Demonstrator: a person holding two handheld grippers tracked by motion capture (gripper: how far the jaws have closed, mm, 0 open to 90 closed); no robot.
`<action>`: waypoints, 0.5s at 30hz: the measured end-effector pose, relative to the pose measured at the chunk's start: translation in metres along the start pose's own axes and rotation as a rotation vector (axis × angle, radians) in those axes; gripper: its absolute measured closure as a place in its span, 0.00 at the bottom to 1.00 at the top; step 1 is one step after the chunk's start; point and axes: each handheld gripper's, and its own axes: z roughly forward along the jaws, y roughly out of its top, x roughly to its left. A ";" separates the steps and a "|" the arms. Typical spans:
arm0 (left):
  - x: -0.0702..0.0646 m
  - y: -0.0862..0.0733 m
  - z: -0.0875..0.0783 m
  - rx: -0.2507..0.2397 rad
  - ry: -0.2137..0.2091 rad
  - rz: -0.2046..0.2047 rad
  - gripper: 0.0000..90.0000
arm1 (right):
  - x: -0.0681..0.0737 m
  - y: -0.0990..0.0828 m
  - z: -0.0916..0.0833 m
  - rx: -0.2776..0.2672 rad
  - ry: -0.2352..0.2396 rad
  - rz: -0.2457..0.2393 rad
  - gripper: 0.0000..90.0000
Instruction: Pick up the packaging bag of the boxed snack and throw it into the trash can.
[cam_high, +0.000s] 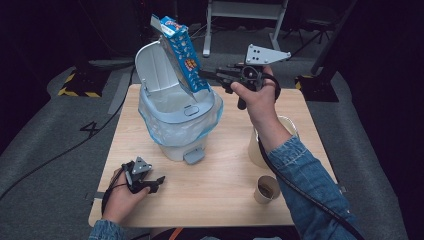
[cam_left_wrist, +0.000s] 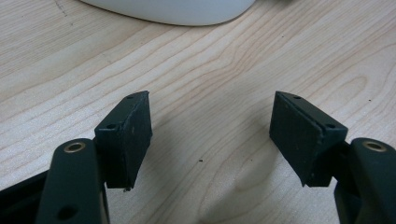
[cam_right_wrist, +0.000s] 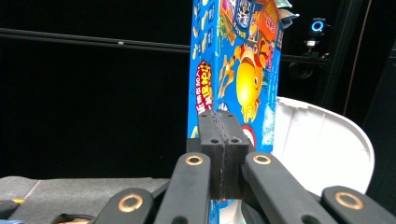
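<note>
Right hand-held gripper, upper centre of the high view, pinches a blue snack box tilted over the open white bin on the tabletop. Left hand-held gripper, lower left, rests with jaws wide, holding nothing. Lower right stands a paper cup.
</note>
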 end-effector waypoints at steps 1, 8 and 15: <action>0.000 0.000 0.000 0.000 0.000 0.000 0.33 | -0.001 -0.001 0.001 -0.005 -0.002 0.000 1.00; 0.000 0.000 0.000 0.000 -0.001 0.000 0.33 | -0.008 -0.010 0.013 -0.004 -0.021 -0.003 1.00; 0.000 0.000 0.000 -0.002 -0.001 0.002 0.33 | -0.009 -0.017 0.026 -0.019 -0.032 -0.014 1.00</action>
